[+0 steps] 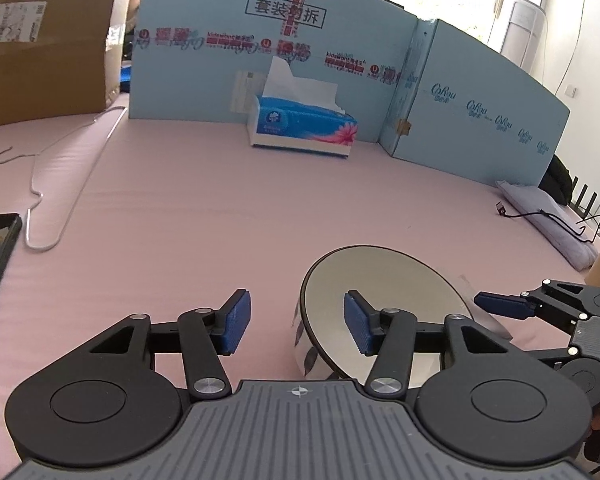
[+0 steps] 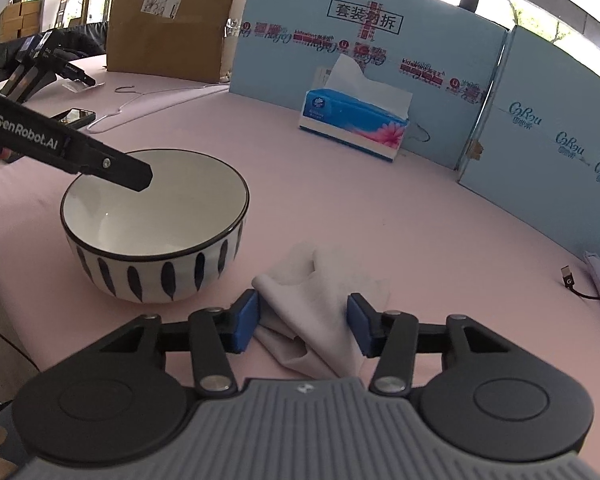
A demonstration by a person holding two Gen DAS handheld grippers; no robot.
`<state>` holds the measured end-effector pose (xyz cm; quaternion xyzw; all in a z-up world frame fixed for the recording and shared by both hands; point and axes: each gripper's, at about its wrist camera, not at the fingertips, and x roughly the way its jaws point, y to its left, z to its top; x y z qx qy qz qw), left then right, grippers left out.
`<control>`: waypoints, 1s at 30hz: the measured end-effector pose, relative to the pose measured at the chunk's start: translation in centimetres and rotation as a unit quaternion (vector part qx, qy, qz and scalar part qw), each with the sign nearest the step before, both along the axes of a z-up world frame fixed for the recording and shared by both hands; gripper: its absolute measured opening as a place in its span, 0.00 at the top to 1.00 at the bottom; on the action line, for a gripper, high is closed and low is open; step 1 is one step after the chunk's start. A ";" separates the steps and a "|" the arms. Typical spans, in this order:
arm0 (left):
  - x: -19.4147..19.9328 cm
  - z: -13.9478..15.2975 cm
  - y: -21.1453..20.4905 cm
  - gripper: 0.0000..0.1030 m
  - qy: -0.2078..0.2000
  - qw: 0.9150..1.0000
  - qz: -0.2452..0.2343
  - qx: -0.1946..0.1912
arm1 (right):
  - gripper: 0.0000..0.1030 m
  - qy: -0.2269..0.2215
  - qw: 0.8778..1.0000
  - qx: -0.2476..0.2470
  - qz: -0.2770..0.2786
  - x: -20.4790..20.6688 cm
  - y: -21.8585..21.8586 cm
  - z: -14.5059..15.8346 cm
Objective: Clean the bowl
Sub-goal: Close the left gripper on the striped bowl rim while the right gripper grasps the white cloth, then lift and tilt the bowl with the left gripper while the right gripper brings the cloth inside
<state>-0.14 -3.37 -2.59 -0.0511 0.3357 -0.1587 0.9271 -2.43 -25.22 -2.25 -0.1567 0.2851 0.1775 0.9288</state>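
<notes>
A white bowl (image 2: 156,232) with a black rim and dark leaf marks stands upright on the pink table. In the left wrist view the bowl (image 1: 380,280) is low and right of centre. My left gripper (image 1: 296,326) is open; its right finger reaches over the bowl's rim and its left finger is outside the bowl. One left finger shows in the right wrist view (image 2: 100,164) above the bowl. A crumpled white tissue (image 2: 320,304) lies right of the bowl. My right gripper (image 2: 302,324) is open with the tissue between its jaws.
A blue tissue box (image 1: 302,124) stands at the back by blue foam boards (image 1: 260,60). A cardboard box (image 1: 48,60) and a wire hanger (image 1: 64,184) are back left. A phone (image 2: 76,118), a cable (image 1: 556,220) and a folded cloth (image 1: 548,220) lie at the sides.
</notes>
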 end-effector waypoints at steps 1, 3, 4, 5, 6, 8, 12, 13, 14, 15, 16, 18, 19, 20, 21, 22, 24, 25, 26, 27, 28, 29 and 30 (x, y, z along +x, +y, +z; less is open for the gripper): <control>0.0 0.0 0.0 0.41 0.001 1.000 0.000 0.000 | 0.50 0.001 1.000 0.002 0.001 0.0 -0.1 0.0; 0.1 -0.1 0.0 0.40 0.002 1.000 -0.001 0.001 | 0.52 0.007 1.000 0.012 0.008 0.2 -0.4 -0.1; 0.1 -0.1 -0.1 0.39 0.002 1.000 -0.002 0.002 | 0.58 0.014 1.000 0.021 0.011 0.3 -0.7 -0.1; 0.1 -0.1 -0.1 0.37 0.002 1.000 -0.002 0.002 | 0.60 0.021 0.999 0.032 0.012 0.5 -0.9 -0.1; 0.2 -0.1 -0.2 0.36 0.002 1.000 -0.002 0.003 | 0.60 0.028 0.999 0.043 0.011 0.6 -1.1 0.0; 0.2 -0.2 -0.2 0.34 0.002 1.000 -0.002 0.005 | 0.63 0.030 0.998 0.045 0.012 0.5 -1.1 0.0; 0.3 -0.3 -0.3 0.34 0.004 1.000 0.000 0.009 | 0.93 0.027 0.998 0.049 0.010 0.3 -1.0 0.1; 0.3 -0.3 -0.3 0.34 0.004 1.000 0.000 0.010 | 0.93 0.028 0.998 0.052 0.009 0.4 -1.1 0.2; 0.3 -0.3 -0.3 0.34 0.004 1.000 0.001 0.012 | 0.94 0.031 0.998 0.058 0.008 0.5 -1.3 0.2; 0.3 -0.3 -0.3 0.34 0.004 1.000 0.001 0.012 | 0.94 0.031 0.997 0.063 0.007 0.6 -1.4 0.2; 0.2 -0.3 -0.3 0.35 0.004 1.000 0.002 0.013 | 0.94 0.031 0.997 0.066 0.006 0.6 -1.6 0.2; 0.3 -0.2 -0.3 0.39 0.004 1.000 0.002 0.012 | 0.95 0.020 0.997 0.076 0.000 0.4 -2.0 0.6; 0.4 -0.2 -0.3 0.45 0.008 1.000 0.002 0.008 | 0.95 0.013 0.997 0.082 -0.003 0.3 -2.2 0.9; 0.5 -0.3 -0.3 0.51 0.013 1.000 0.002 0.005 | 0.95 0.007 0.996 0.088 -0.006 0.2 -2.4 1.2; 0.6 -0.4 -0.2 0.54 0.018 1.000 0.003 0.003 | 0.95 0.001 0.995 0.098 -0.006 0.1 -2.6 1.6; 0.7 -0.4 -0.3 0.58 0.022 1.000 0.003 0.001 | 0.95 -0.004 0.994 0.106 -0.004 0.0 -2.8 1.9; 0.7 -0.5 -0.4 0.64 0.026 1.000 0.003 0.003 | 0.95 -0.015 0.993 0.120 0.005 -0.4 -3.0 2.8; 0.8 -0.5 -0.5 0.70 0.028 1.000 0.002 0.005 | 0.95 -0.020 0.992 0.124 0.010 -0.5 -3.0 3.2; 0.7 -0.4 -0.7 0.75 0.028 1.000 -0.001 0.006 | 0.95 -0.026 0.991 0.130 0.015 -0.7 -2.9 3.6; 0.7 -0.4 -0.9 0.77 0.028 1.000 -0.004 0.009 | 0.95 -0.029 0.990 0.139 0.024 -0.9 -2.8 4.0; 0.6 -0.3 -1.1 0.78 0.027 0.999 -0.004 0.017 | 0.95 -0.030 0.989 0.145 0.030 -1.0 -2.8 4.3; 0.6 -0.3 -1.4 0.79 0.025 0.999 -0.004 0.025 | 0.95 -0.030 0.987 0.152 0.038 -1.1 -2.7 4.5; 0.6 -0.2 -1.6 0.80 0.024 0.999 -0.004 0.033 | 0.95 -0.029 0.985 0.161 0.050 -1.3 -2.4 4.7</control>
